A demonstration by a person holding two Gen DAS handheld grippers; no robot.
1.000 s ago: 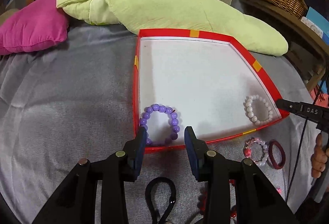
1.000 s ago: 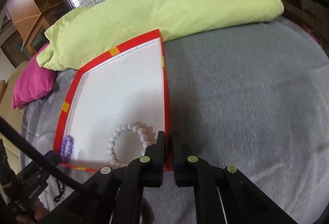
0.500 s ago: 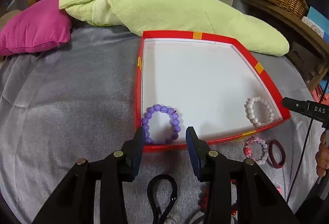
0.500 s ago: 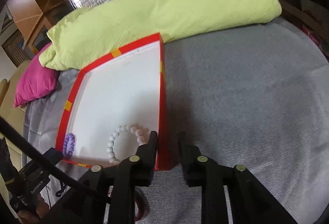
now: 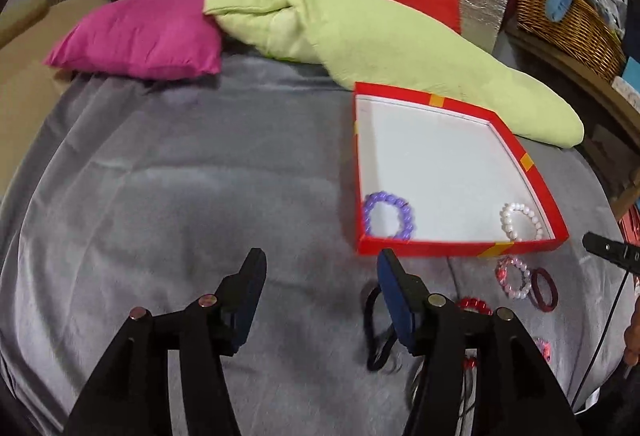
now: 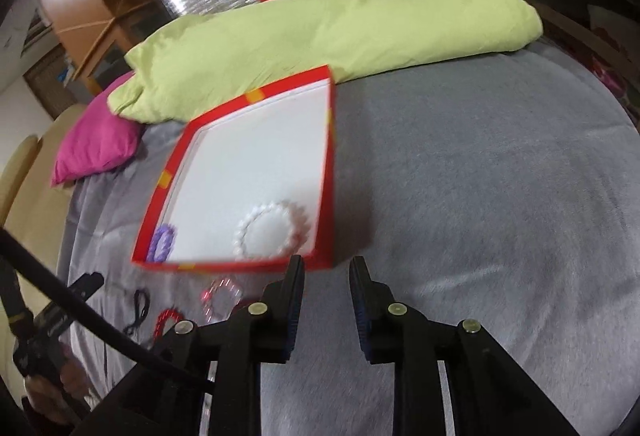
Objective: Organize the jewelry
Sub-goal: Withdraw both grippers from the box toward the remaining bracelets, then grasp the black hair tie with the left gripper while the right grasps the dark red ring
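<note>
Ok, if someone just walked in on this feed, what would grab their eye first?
Probably the red tray on the grey blanket, holding a purple bead bracelet in its near left corner and a white bead bracelet in its near right one. Behind it lie a lime-green pillow and a magenta cushion. More bracelets lie loose in front of the tray.

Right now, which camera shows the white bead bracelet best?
The left wrist view: the white bead bracelet lies sharp in the red tray's near right corner. The right wrist view shows it larger but motion-blurred.
</note>
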